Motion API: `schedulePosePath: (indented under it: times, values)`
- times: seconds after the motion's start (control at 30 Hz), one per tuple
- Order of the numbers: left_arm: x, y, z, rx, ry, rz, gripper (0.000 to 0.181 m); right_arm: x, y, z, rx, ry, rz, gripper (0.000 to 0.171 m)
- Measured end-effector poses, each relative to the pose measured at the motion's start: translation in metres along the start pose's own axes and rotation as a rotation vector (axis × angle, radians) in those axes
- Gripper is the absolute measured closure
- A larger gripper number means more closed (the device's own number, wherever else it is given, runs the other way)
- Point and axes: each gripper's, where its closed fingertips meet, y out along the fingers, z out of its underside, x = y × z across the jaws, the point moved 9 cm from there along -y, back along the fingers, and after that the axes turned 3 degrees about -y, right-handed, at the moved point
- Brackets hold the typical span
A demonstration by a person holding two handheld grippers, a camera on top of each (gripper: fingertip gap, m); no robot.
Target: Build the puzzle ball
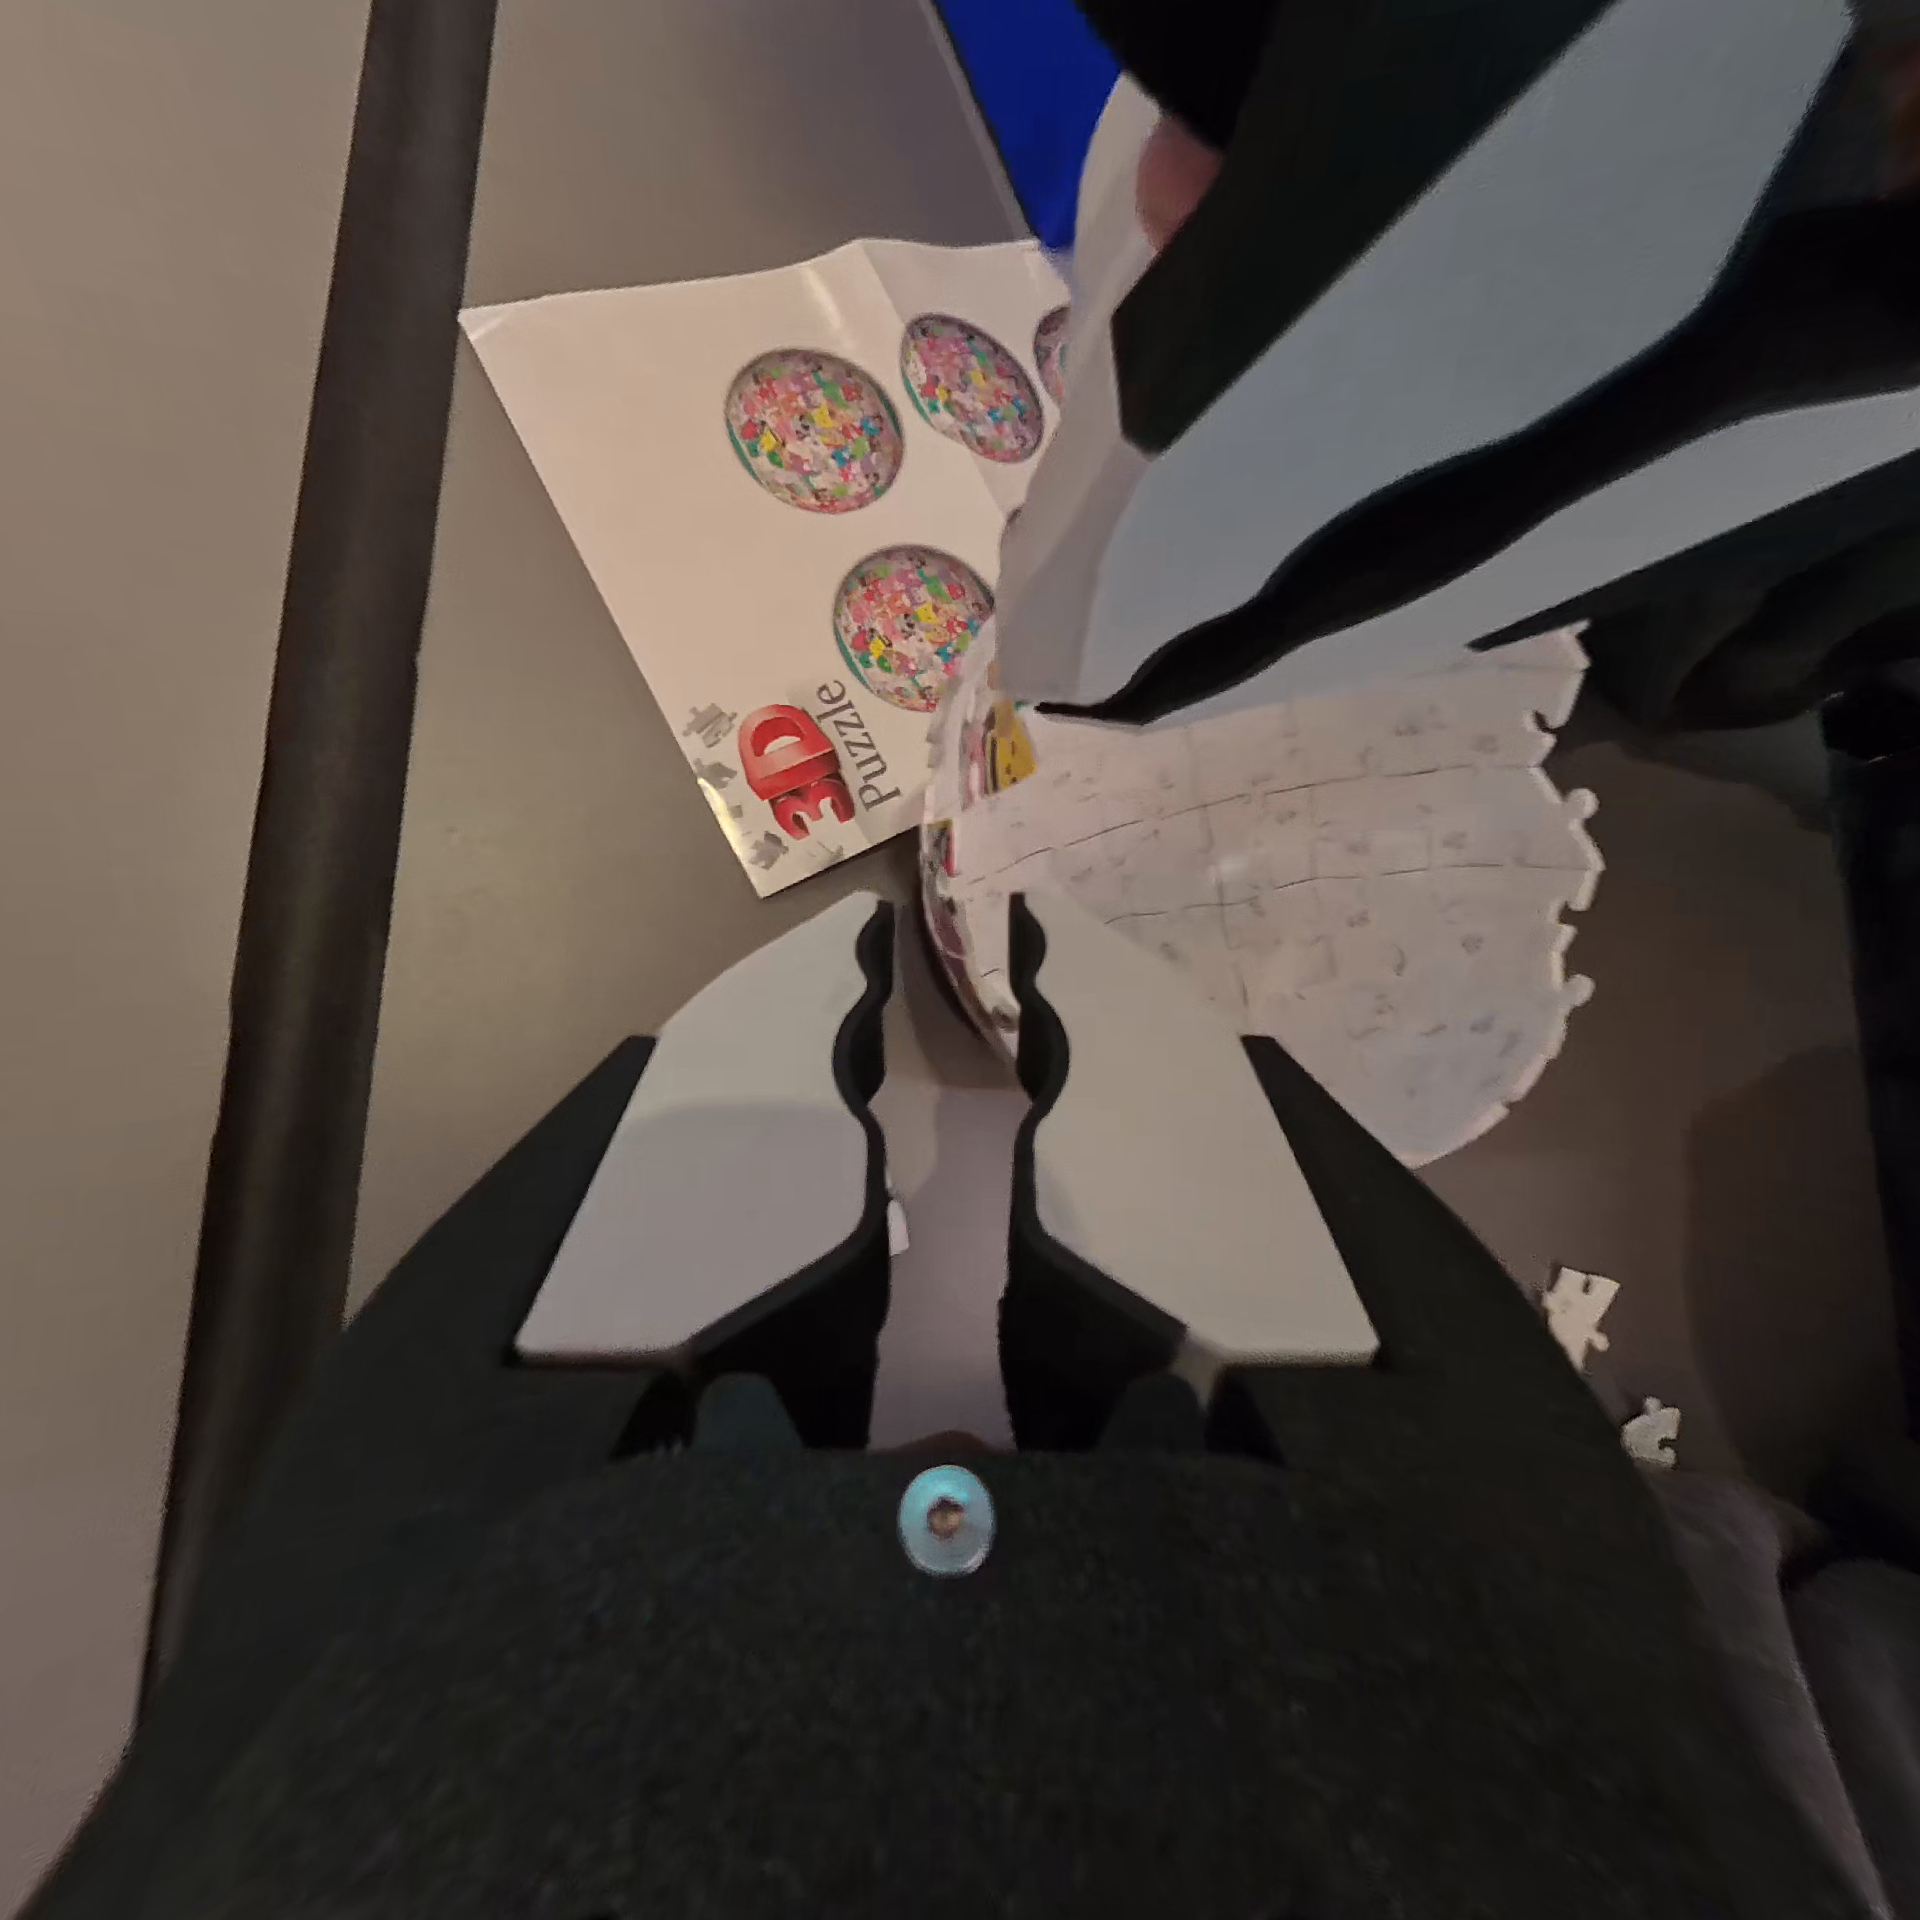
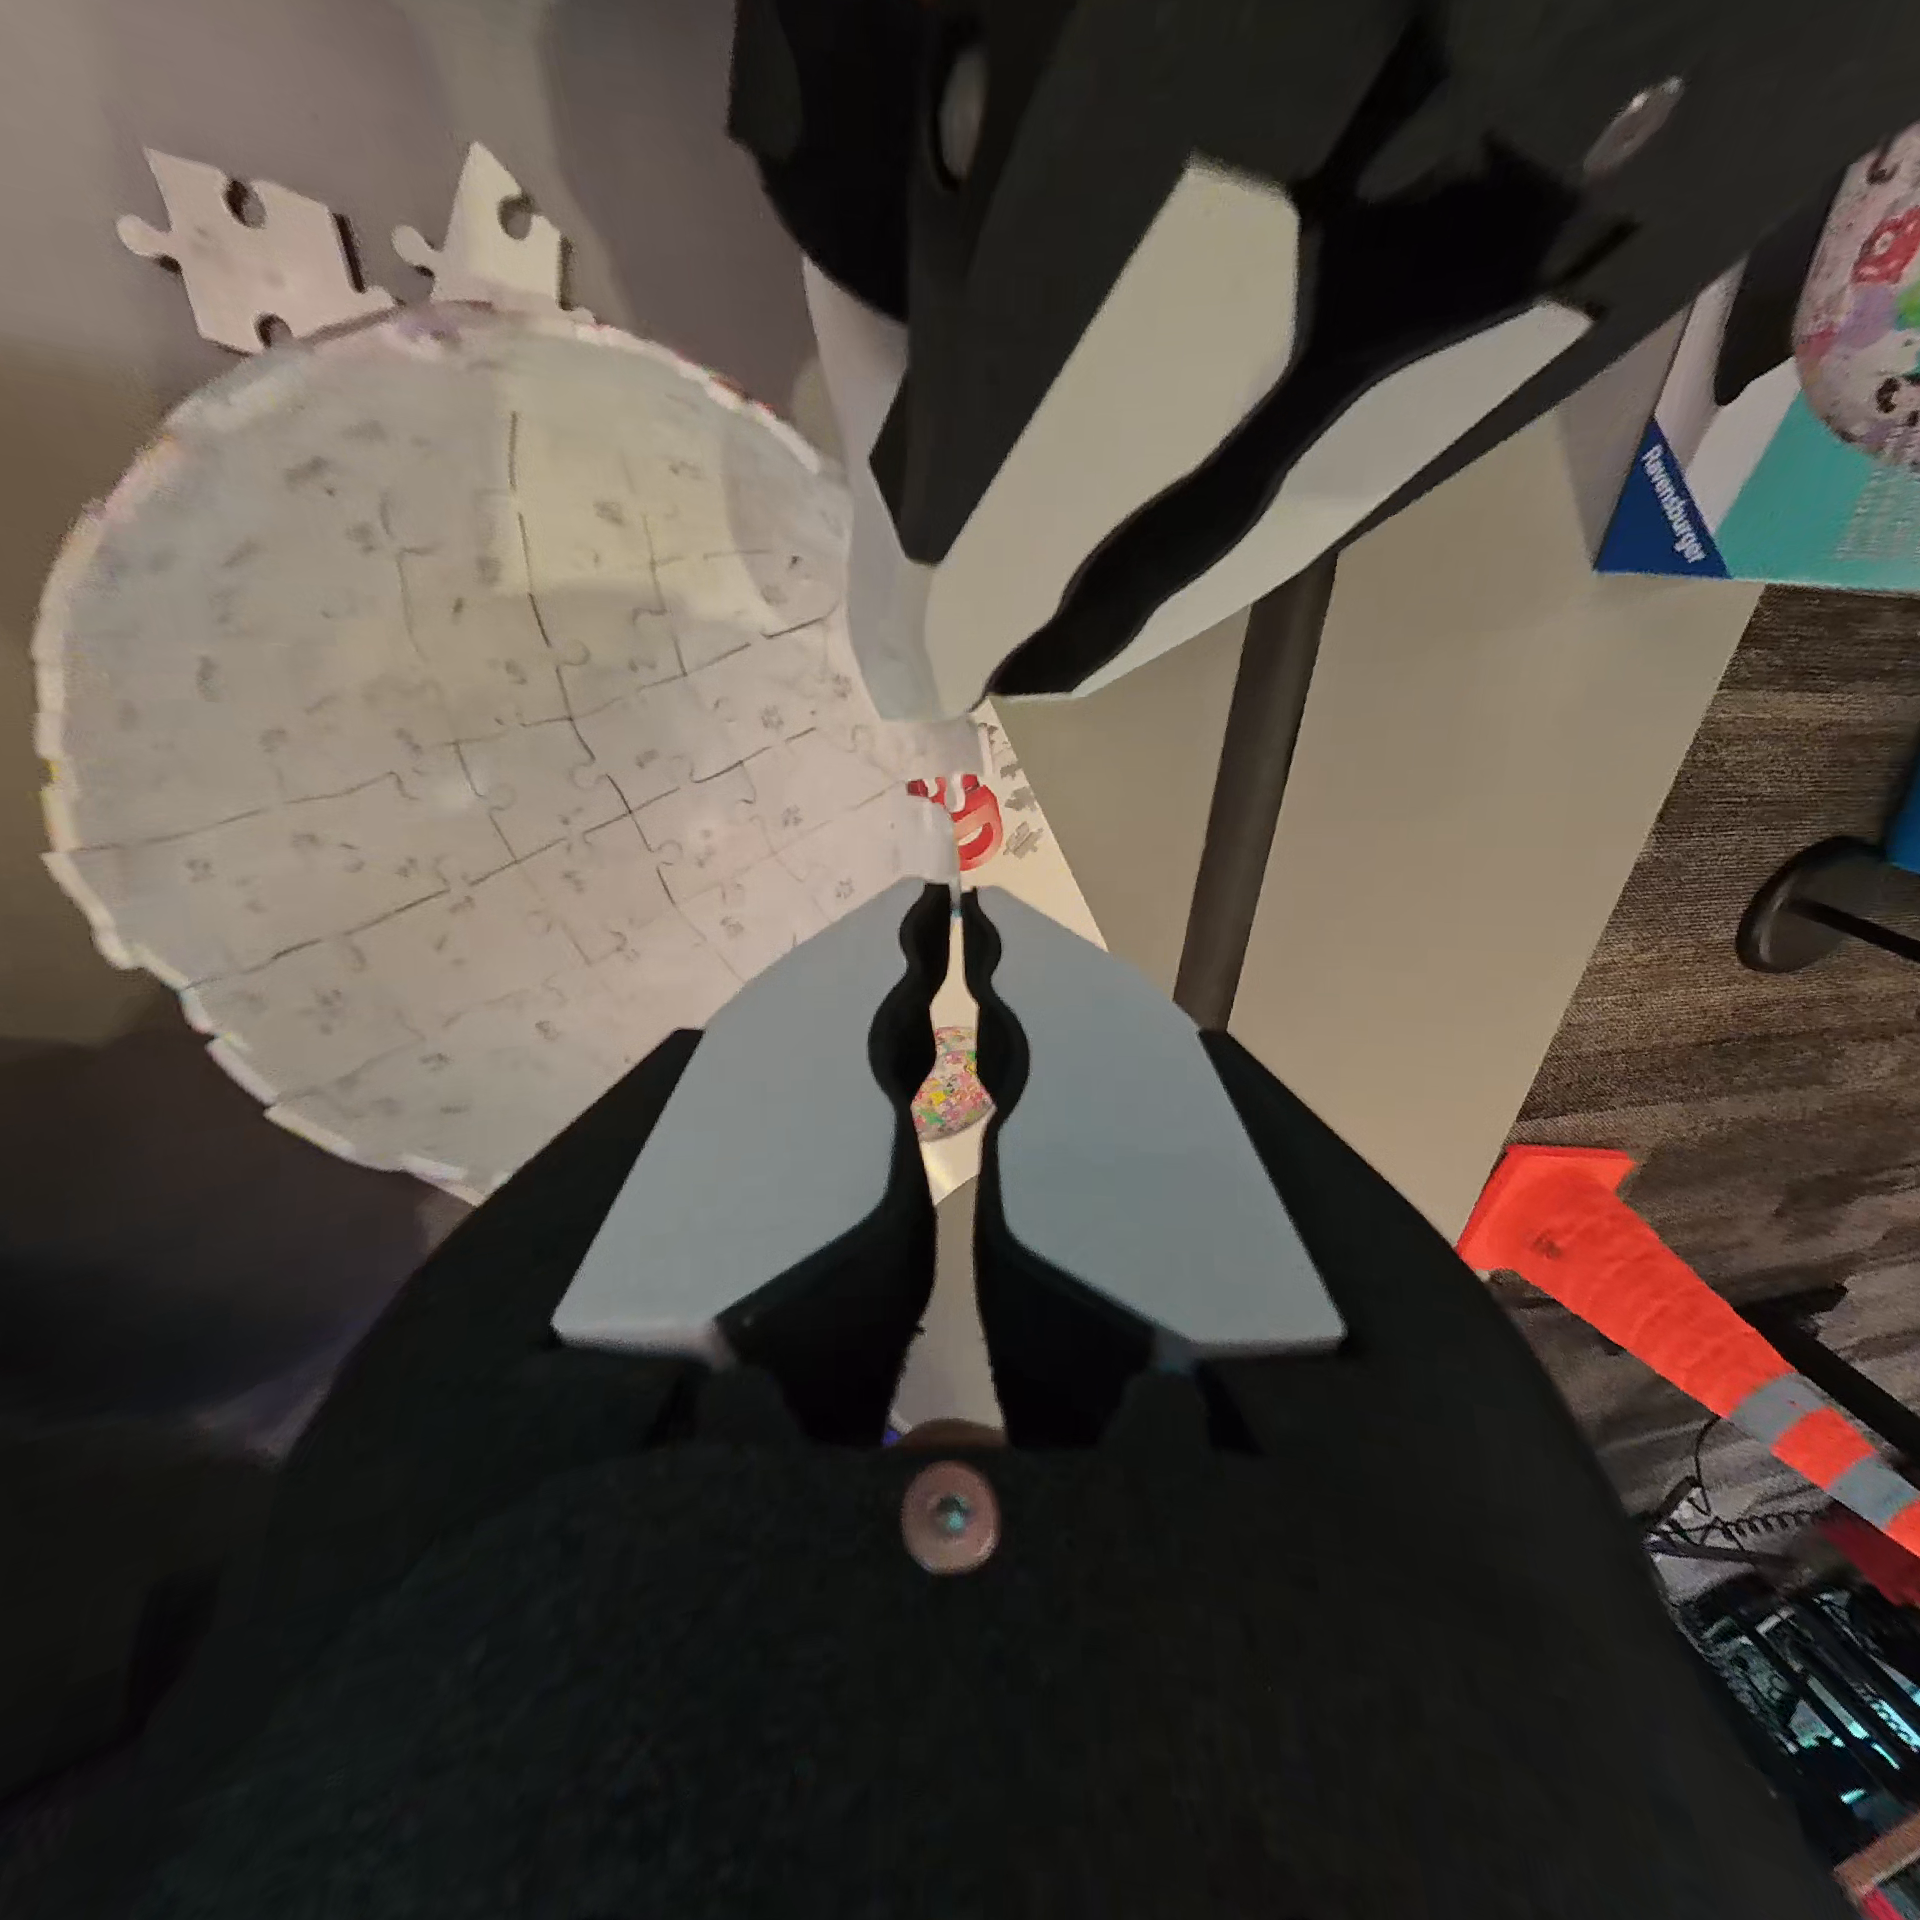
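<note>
Puzzle ball (image 2: 436, 727), only a half-built shell showing its white inner side, is being held up over the instruction sheet (image 1: 727, 499); the left gripper (image 1: 951, 925) is pinching the shell's rim, and the right gripper (image 2: 951, 899) is nipping the same rim, apparently on an edge piece; both look closed on it. Loose pieces (image 1: 1584, 1314) are lying nearby. Pressing the tab home gently while bracing the rim seems wisest; squeezing hard could buckle the curve.

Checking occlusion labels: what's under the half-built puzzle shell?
The instruction sheet lies partly beneath the puzzle shell, on the table. Its near corner is covered, and so is whatever lies directly below.
</note>
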Motion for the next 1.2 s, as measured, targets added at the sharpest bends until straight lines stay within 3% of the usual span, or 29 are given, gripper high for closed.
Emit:
schedulePosePath:
  times: [0.33, 1.2]
  values:
    - [-0.001, 0.006, -0.002, 0.023, 0.009, -0.001, 0.172, -0.002, 0.009, -0.006, 0.051, -0.014, 0.008, 0.169]
    - [0.003, 0.008, -0.002, 0.014, -0.015, 0.009, 0.173, 0.003, 0.008, -0.015, 0.180, -0.042, 0.101, 0.169]
